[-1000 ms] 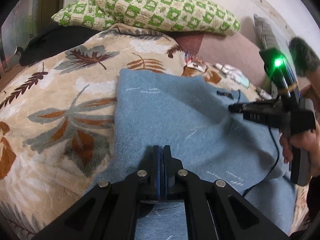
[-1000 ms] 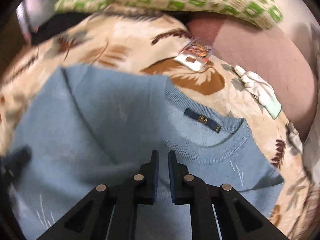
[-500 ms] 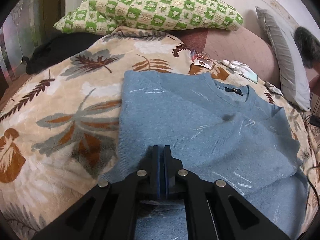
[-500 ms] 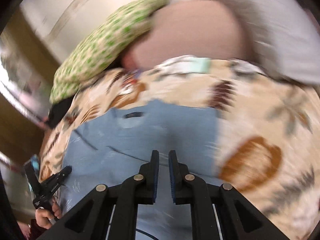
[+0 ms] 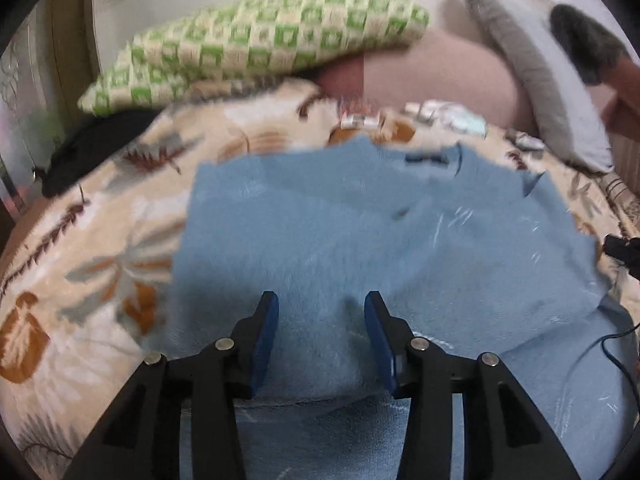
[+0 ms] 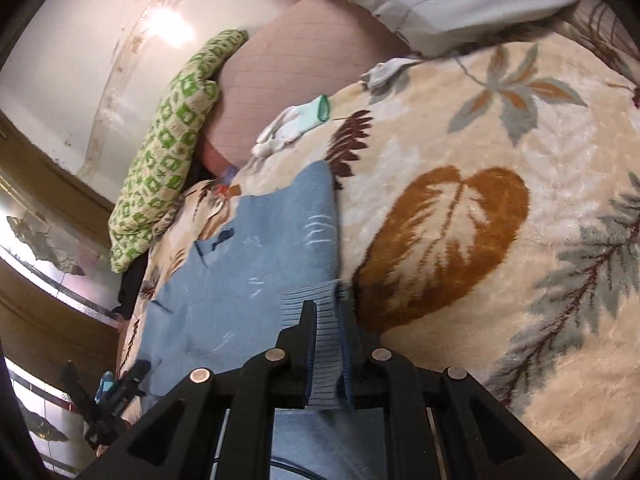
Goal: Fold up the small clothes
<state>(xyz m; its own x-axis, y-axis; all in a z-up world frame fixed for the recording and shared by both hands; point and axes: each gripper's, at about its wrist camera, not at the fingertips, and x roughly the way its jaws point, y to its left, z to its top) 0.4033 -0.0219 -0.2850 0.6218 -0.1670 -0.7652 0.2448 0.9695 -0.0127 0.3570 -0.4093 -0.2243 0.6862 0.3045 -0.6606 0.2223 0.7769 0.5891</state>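
Observation:
A light blue knit sweater (image 5: 360, 240) lies on a leaf-patterned blanket (image 5: 100, 264), partly folded, its neck label toward the pillows. My left gripper (image 5: 320, 320) is open, its blue pads spread just above the sweater's near part, holding nothing. In the right wrist view the sweater (image 6: 260, 264) lies to the left. My right gripper (image 6: 326, 344) is shut on the sweater's ribbed cuff (image 6: 326, 320), at the sweater's right edge. The left gripper (image 6: 116, 392) shows small at the lower left there.
A green checked pillow (image 5: 260, 52), a pink cushion (image 5: 440, 80) and a grey pillow (image 5: 540, 92) lie at the bed's head. White gloves (image 6: 296, 124) and small packets (image 5: 360, 120) lie beyond the sweater. A dark cloth (image 5: 92, 148) lies at the far left.
My left gripper has opened from shut. My right gripper swung away to the sweater's right edge and now grips the ribbed cuff.

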